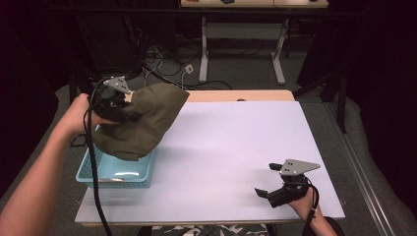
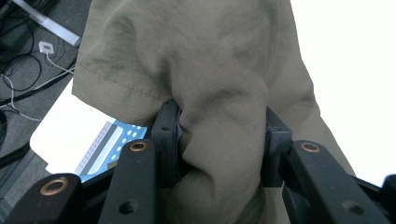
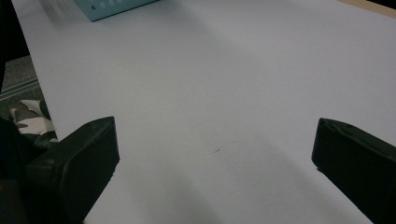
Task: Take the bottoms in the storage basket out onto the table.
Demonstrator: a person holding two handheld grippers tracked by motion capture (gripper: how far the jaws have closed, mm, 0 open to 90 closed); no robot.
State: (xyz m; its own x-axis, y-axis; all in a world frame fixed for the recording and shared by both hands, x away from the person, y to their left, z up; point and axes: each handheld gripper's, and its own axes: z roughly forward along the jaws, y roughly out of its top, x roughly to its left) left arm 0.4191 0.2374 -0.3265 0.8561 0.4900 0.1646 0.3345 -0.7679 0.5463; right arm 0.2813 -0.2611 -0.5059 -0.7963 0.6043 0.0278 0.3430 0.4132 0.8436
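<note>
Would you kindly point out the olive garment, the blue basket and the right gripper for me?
olive garment (image 1: 147, 118), high view, on the middle of the hanging cloth.
blue basket (image 1: 115, 183), high view, on its near wall.
right gripper (image 1: 268, 179), high view, midway between its open fingers.

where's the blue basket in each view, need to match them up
High view: the blue basket sits at the table's left edge, under the hanging olive cloth.
Left gripper view: a blue patch of it at lower left, below the cloth clamped in the left gripper.
Right gripper view: its corner at the top edge, left of centre.
Shared landmark: the white tabletop.
</note>
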